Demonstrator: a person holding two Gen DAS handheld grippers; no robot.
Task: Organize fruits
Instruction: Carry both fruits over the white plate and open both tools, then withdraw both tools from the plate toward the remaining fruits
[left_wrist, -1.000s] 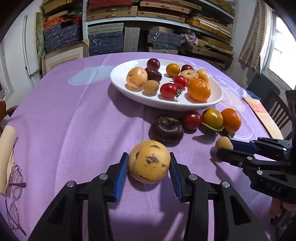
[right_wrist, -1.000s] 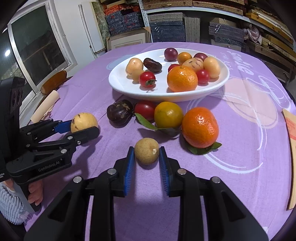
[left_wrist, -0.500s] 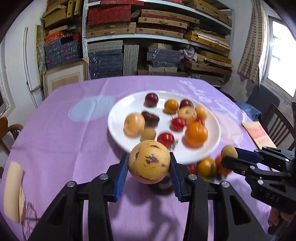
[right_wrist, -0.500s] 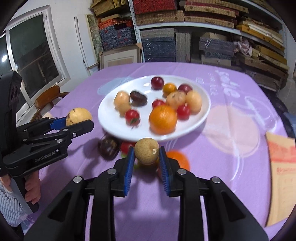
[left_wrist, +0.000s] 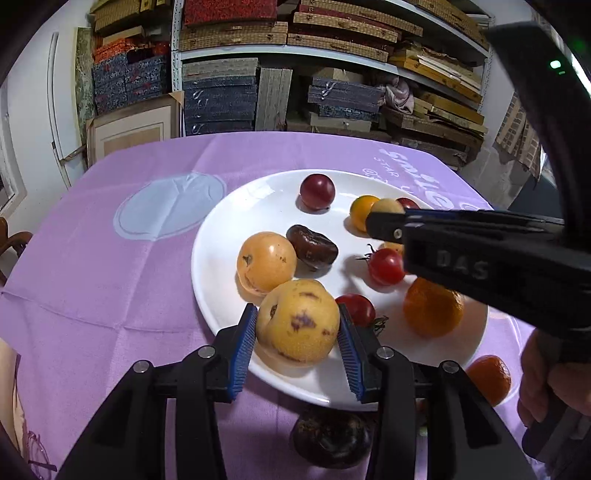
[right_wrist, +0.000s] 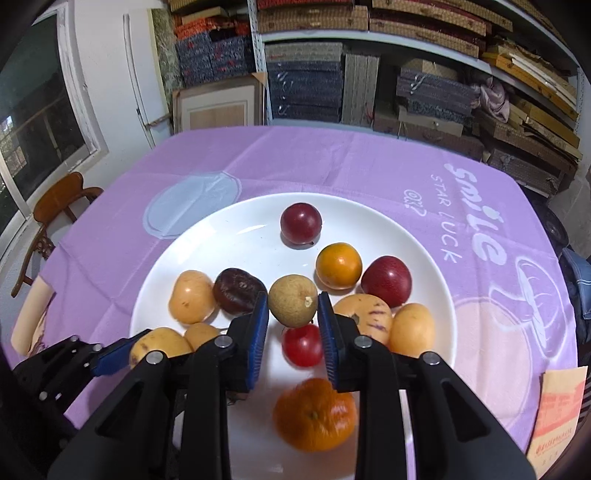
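1. Under both grippers a purple cloth is spread, and on it a big white plate is seen, already filled with many fruits.
2. Just below the plate's near edge, three fruits are left on the cloth: a dark round fruit under the left gripper, a small orange to its right, and another mostly hidden between them.
3. Between the left gripper's blue pads a yellow spotted fruit is clamped, held over the near edge of the plate.
4. Between the right gripper's pads a small tan round fruit is squeezed tight, held above the middle of the plate, over a red tomato.
5. The step in hand looks like carrying: both fruits seem ready to be put down on the plate.
6. Next, each fruit should be lowered into a bare white spot, since fruits are packed close below. The pads should be opened slowly, so nothing is bumped or rolled off. After that, the fruits on the cloth are probably to be fetched.
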